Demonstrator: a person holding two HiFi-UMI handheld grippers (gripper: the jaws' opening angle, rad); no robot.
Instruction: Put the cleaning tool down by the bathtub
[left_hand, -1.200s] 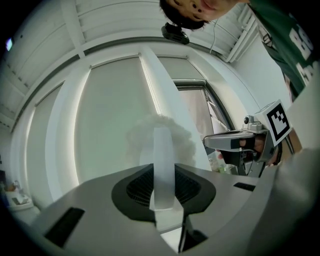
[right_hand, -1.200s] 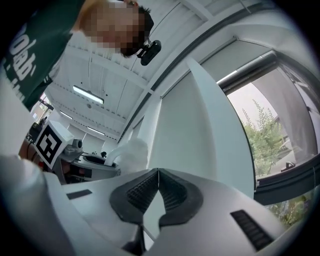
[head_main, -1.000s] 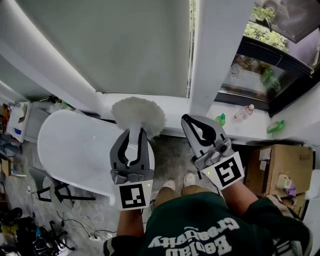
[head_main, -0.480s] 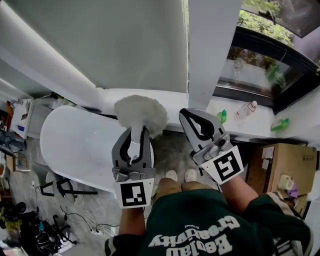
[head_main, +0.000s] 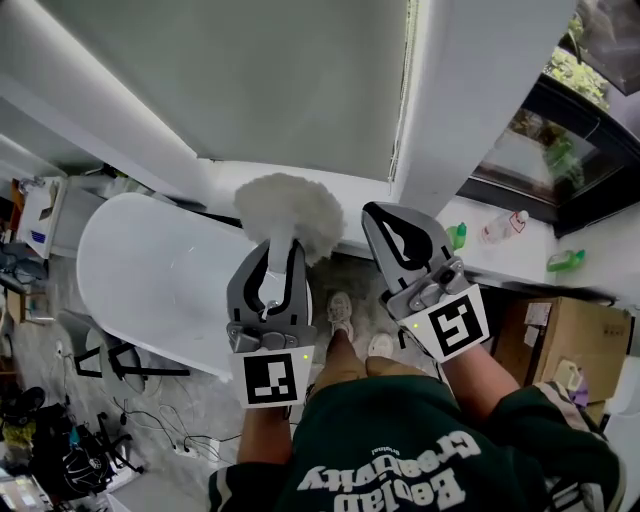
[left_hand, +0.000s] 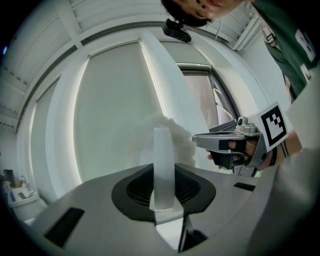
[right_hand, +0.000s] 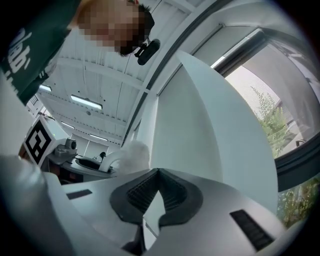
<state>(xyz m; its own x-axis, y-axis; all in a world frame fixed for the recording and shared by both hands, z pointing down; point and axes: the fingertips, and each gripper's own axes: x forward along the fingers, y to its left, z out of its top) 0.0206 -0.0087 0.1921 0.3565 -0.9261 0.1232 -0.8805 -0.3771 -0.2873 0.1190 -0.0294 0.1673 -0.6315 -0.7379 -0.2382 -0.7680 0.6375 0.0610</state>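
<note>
The cleaning tool (head_main: 288, 206), a fluffy white duster head on a pale flat handle, is in the air, clamped by its handle in the left gripper (head_main: 281, 250). In the left gripper view the handle rises straight up from between the two dark pads, which press on it from both sides. From above, the fluffy head lies over the far right end of the white bathtub (head_main: 150, 290) and the white window ledge (head_main: 372, 196) behind it. How high it hangs over them cannot be told.

The right gripper (head_main: 374, 210) is just beside it on the right. Its jaws are brought together at the tips with nothing between them, and they point toward the ledge.

Below the two grippers, on the speckled floor between the tub's end and the ledge, stand the person's pale shoes (head_main: 340, 312). They take up most of that narrow strip. On the tub's near side a black frame stand (head_main: 120, 375) is close against the rim, with cables (head_main: 150, 442) trailing on the floor by it.

Behind the ledge are a drawn grey blind (head_main: 260, 80) and a broad white pillar (head_main: 470, 90). Further right along the ledge are a small green bottle (head_main: 457, 236), a clear plastic bottle (head_main: 503, 227) lying down and a green spray bottle (head_main: 565, 260). A cardboard box (head_main: 570, 335) is on the floor below them, well apart from the tub.
</note>
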